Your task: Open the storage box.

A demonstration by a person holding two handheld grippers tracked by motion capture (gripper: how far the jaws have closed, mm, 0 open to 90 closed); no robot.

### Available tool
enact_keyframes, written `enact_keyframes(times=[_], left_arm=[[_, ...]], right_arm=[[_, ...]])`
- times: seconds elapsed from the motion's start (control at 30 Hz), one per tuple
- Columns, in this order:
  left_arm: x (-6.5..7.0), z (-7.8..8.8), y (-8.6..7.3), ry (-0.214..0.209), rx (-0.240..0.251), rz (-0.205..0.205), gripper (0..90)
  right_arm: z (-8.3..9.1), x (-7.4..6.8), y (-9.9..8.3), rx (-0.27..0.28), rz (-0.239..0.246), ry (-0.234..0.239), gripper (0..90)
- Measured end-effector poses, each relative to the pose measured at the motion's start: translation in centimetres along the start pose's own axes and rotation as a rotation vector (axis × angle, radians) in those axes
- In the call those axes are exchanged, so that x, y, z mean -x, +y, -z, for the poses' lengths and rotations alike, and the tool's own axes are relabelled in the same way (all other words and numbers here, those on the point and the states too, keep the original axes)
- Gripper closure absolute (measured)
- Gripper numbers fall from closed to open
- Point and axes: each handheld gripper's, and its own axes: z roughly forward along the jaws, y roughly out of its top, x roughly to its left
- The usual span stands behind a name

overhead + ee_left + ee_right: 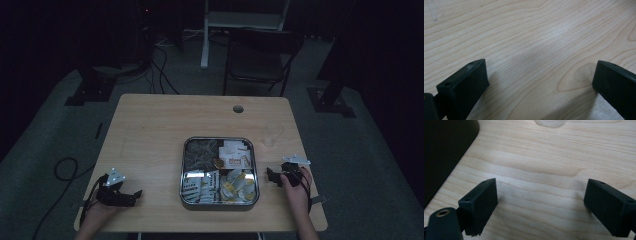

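A square metal tray (219, 204) sits in the middle of the wooden table (150, 130), with small packets in its compartments: white and red ones (235, 154) at the back right, yellow and white ones (239, 185) at the front right. My left gripper (131, 196) rests near the table's front left corner. Its jaws stand wide open over bare wood in the left gripper view (540, 82). My right gripper (271, 176) lies just right of the tray. It is open too, with only wood between its jaws (541, 200).
A clear cup (273, 132) stands behind the right gripper, and its base (550, 122) shows at the top of the right gripper view. The tray's dark wall (446, 150) lies to that view's left. A cable hole (238, 108) is near the table's far edge, with a chair (260, 55) beyond.
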Motion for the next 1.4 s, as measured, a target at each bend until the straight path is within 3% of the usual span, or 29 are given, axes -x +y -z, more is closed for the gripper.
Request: enact_keyframes(times=[0.73, 0.97, 1.2, 1.23, 1.4], left_arm=[[-0.1, -0.1, 0.2, -0.005, -0.008, -0.007, 1.3], [0.3, 0.0, 1.3, -0.042, 0.023, -0.015, 1.4], [0.7, 0.1, 2.3, -0.059, 0.038, -0.039, 1.4], [1.4, 0.1, 3.0, -0.079, 0.047, -0.063, 1.4], [2.3, 0.2, 4.2, -0.106, 0.062, -0.099, 1.4]], right_arm=[[0.1, 0.1, -0.1, 0.0, 0.014, 0.014, 11.2], [0.1, 0.1, -0.1, 0.0, 0.015, 0.013, 11.2], [0.1, 0.1, -0.1, 0.0, 0.014, 0.014, 11.1], [0.1, 0.1, -0.1, 0.0, 0.014, 0.014, 11.2], [0.1, 0.1, -0.1, 0.0, 0.014, 0.014, 11.1]])
